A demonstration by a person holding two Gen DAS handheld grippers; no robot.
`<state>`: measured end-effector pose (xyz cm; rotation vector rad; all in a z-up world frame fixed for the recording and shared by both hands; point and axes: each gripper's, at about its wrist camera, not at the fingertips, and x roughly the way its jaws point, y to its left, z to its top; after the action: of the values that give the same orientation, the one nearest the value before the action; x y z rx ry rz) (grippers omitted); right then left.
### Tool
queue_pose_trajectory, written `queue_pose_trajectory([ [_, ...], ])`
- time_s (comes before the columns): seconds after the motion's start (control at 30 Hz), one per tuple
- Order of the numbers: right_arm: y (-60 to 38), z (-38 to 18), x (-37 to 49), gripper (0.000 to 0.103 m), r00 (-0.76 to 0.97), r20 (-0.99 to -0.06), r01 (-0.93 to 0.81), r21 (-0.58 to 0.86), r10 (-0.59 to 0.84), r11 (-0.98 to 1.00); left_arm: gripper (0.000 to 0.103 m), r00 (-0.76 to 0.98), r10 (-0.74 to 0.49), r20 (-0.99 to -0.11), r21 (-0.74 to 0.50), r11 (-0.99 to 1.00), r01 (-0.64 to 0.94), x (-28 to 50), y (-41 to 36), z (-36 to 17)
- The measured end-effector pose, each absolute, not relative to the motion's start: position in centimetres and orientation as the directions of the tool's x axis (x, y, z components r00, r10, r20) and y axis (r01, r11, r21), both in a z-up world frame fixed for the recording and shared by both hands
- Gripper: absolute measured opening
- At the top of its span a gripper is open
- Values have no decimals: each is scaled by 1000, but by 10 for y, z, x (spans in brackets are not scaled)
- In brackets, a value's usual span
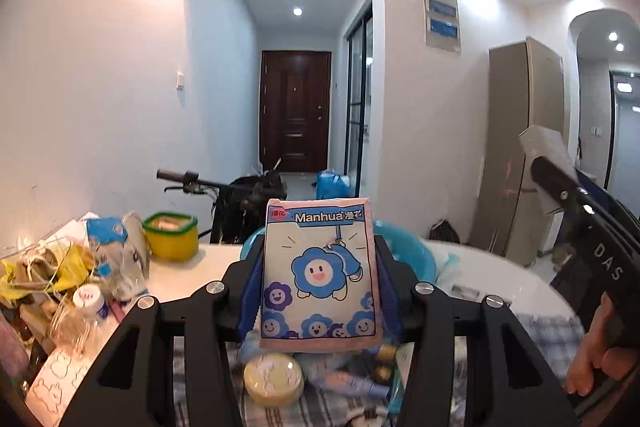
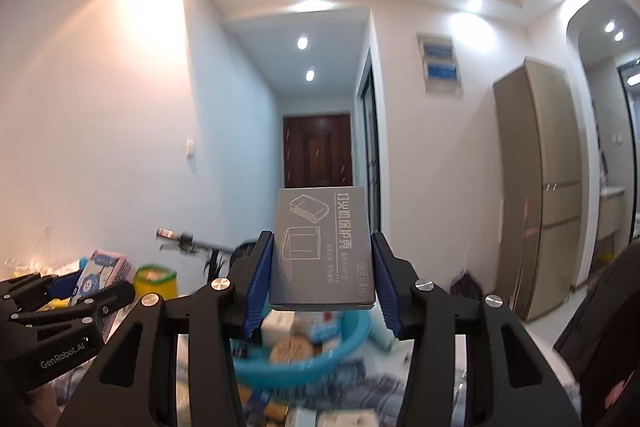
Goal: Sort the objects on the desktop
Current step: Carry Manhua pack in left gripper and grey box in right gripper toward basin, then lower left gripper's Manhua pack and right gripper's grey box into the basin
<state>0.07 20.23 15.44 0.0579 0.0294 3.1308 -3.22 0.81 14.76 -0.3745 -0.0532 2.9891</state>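
**2 packs held aloft above the blue basin**

2 items are up off the table, 1 per gripper, both above the blue basin (image 2: 304,359). Left of the basin sits a heap of clutter (image 1: 60,267) with a yellow tub (image 1: 170,235). The left gripper (image 1: 320,291) pinches the Manhua tissue pack (image 1: 320,267) by its 2 long sides. I judge it light and soft, its film slippery, so a mid-height hold suits it. Over the basin's right side, the right gripper (image 2: 322,283) clamps the grey carton (image 2: 322,247) across its narrow sides. It looks stiff, light and crushable, so the lower edges are the place to grip.
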Motion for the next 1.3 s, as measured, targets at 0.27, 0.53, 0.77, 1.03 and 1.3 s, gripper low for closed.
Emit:
queue_pose_trajectory([
  [0.27, 196, 210, -15, 46, -992, 124, 25, 77, -15, -997, 52, -989, 121, -82, -42, -992, -118, -26, 14, 204],
  [0.53, 187, 249, -23, 46, -976, 215, 1, 58, 11, -998, 52, -991, 136, -7, -42, -990, -136, -39, 21, 241],
  [0.77, 190, 257, -52, 46, -979, 201, -16, 3, 16, -1000, 52, -991, 128, 34, -88, -987, -131, -69, 10, 253],
  [1.03, 195, 254, -66, 46, -968, 247, -40, 29, 46, -999, 52, -990, 137, 45, -76, -987, -140, -101, 8, 251],
  [1.3, 195, 239, -91, 46, -979, 199, -34, 39, 41, -999, 52, -991, 130, -10, -72, -989, -129, -133, 6, 236],
])
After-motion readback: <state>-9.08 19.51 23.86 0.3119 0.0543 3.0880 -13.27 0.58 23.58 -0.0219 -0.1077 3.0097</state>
